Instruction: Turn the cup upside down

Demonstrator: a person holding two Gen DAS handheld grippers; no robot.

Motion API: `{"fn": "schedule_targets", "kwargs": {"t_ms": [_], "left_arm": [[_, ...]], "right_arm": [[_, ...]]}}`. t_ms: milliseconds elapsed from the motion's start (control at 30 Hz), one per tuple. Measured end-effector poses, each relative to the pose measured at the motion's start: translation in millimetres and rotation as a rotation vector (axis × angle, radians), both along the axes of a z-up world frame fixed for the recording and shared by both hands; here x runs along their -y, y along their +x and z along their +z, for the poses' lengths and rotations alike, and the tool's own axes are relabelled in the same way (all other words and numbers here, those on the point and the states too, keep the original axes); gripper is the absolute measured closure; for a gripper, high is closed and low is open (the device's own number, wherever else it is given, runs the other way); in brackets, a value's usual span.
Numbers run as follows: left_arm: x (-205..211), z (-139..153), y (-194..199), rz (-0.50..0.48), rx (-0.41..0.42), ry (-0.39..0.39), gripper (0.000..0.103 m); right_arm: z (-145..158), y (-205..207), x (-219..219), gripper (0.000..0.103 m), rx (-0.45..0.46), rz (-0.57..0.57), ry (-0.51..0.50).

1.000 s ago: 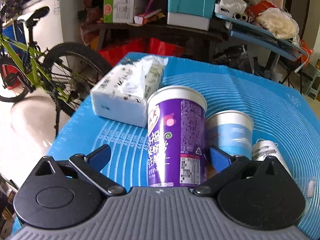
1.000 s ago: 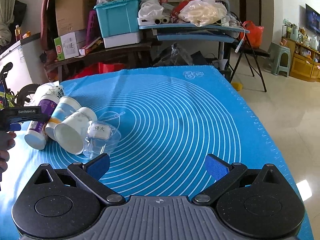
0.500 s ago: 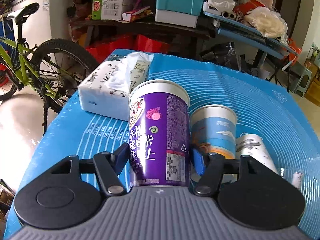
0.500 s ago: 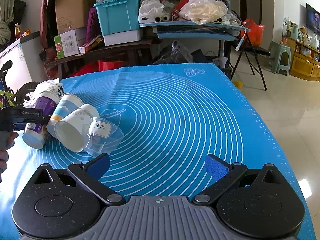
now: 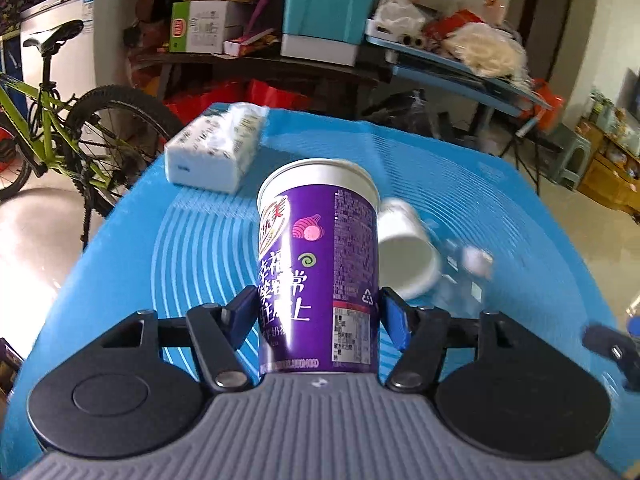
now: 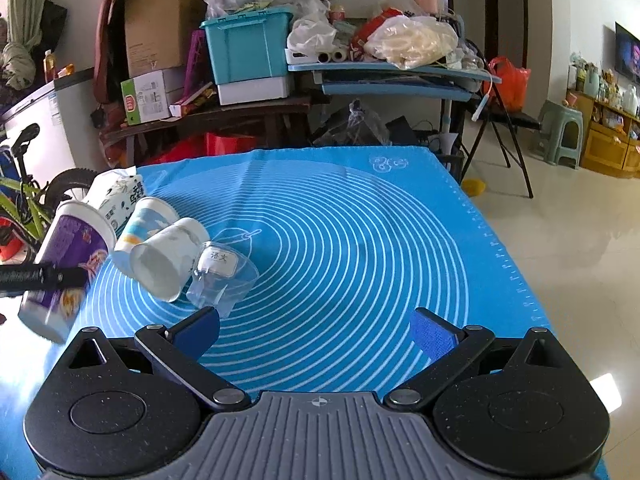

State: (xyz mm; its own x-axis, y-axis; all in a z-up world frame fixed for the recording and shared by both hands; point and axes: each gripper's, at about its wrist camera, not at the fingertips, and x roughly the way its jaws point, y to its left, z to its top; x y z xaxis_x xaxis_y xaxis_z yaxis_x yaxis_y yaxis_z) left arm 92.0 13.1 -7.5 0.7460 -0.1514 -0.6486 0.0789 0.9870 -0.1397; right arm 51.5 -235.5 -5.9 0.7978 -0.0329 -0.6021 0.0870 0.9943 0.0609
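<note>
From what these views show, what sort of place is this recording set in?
Most likely a lived-in home's cluttered room: a green bicycle parked beside the table, a storage bin on crowded shelves, and a plastic stool on tiled floor.

A glossy purple printed cup [image 5: 318,268], paper-like with a white rim, sits between matt blue pads [image 5: 394,320] on a black, faintly speckled plastic gripper [image 5: 318,312] with a ribbed grey body. Under it lies a smooth blue mat [image 6: 360,240] printed with white rings. Nearby are a matt white paper cup [image 6: 166,260], a clear glossy plastic cup [image 6: 222,280] and a soft plastic-wrapped tissue pack [image 5: 216,148].
</note>
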Motion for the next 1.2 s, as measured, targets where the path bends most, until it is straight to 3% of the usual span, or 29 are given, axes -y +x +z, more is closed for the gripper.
{"fn": "schedule_targets", "kwargs": {"t_ms": [400, 767, 900, 1200], "left_arm": [[34.7, -23.0, -45.7, -0.072, -0.038, -0.027, 0.037], [51.0, -42.0, -57.3, -0.104, -0.045, 0.029, 0.035], [51.8, -44.4, -59.5, -0.091, -0.057, 0.047, 0.024], [52.9, -44.2, -59.2, -0.104, -0.063, 0.045, 0.019]], "right_arm": [[5.8, -36.8, 6.5, 0.000, -0.008, 0.012, -0.022], [-2.9, -45.7, 11.7, 0.000, -0.032, 0.020, -0.019], [-4.0, -44.8, 10.8, 0.000, -0.038, 0.024, -0.023], [-5.1, -43.4, 7.8, 0.000, -0.044, 0.029, -0.026]]}}
